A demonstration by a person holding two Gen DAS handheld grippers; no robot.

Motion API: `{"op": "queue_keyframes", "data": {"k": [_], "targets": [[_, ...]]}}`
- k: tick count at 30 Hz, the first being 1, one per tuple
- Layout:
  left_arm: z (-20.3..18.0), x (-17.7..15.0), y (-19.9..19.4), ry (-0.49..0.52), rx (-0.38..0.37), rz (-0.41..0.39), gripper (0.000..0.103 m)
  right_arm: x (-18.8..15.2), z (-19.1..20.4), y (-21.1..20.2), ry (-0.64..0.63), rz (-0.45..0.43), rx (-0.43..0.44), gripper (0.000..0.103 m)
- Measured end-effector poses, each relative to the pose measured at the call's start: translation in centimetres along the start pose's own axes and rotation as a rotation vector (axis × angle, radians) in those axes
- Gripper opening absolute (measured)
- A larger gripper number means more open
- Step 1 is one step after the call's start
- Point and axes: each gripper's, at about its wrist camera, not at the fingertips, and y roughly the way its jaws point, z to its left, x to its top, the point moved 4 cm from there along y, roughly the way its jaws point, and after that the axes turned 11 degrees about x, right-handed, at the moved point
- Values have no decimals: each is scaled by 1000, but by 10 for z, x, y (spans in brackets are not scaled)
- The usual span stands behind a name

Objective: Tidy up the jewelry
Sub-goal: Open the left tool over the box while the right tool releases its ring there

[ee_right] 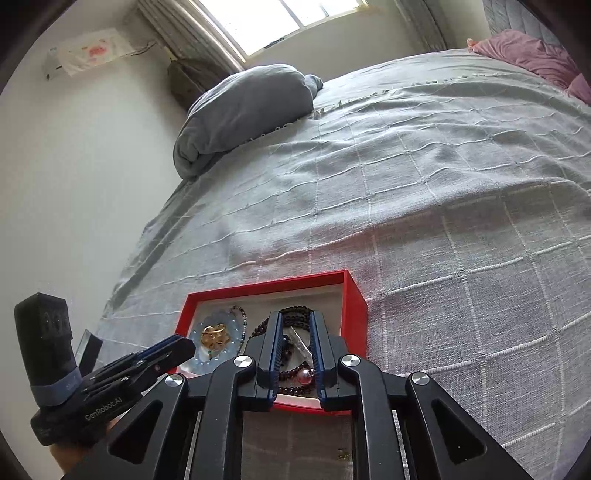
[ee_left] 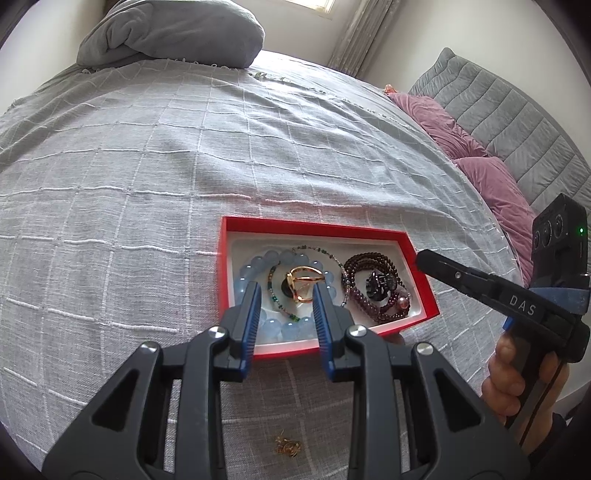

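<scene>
A red box [ee_left: 236, 225] with a white lining lies on the grey bedspread. In it are a pale blue bead bracelet [ee_left: 275, 255], a gold ring-shaped piece [ee_left: 301, 282], a thin beaded strand [ee_left: 317, 251], a dark red bead bracelet [ee_left: 373, 260] and a black claw clip [ee_left: 380, 286]. My left gripper [ee_left: 285, 293] hovers open over the box's near left part, nothing between its pads. My right gripper [ee_right: 296, 323] hangs over the dark red bracelet [ee_right: 295, 312] with a narrow gap between its jaws and grips nothing. A small gold trinket [ee_left: 288, 447] lies loose on the bedspread in front of the box.
The bed [ee_left: 147, 166] stretches wide beyond the box. A folded grey quilt [ee_left: 177, 33] lies at the far end, pink pillows [ee_left: 491, 177] and a grey padded headboard [ee_left: 517, 122] on the right. A hand [ee_left: 517, 384] holds the right gripper's handle.
</scene>
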Motion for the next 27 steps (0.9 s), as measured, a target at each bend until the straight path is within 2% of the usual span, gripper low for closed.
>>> {"op": "queue_keyframes", "data": {"k": [9,14,21,27], "targets": [[6,-4,-19,-2,5,-28,32,-2,9,-14,4,-1,16,18],[14,-14,-33,-11,-1,-22,34,-8,18,-24,-29,3,11,24],[18,-44,-45,12,-16,40,34,-28,24,-36,-59,57,-10,26],[7,-52,-41,47,1,70,34,-48,18,-42,-30,117,-9,27]]}}
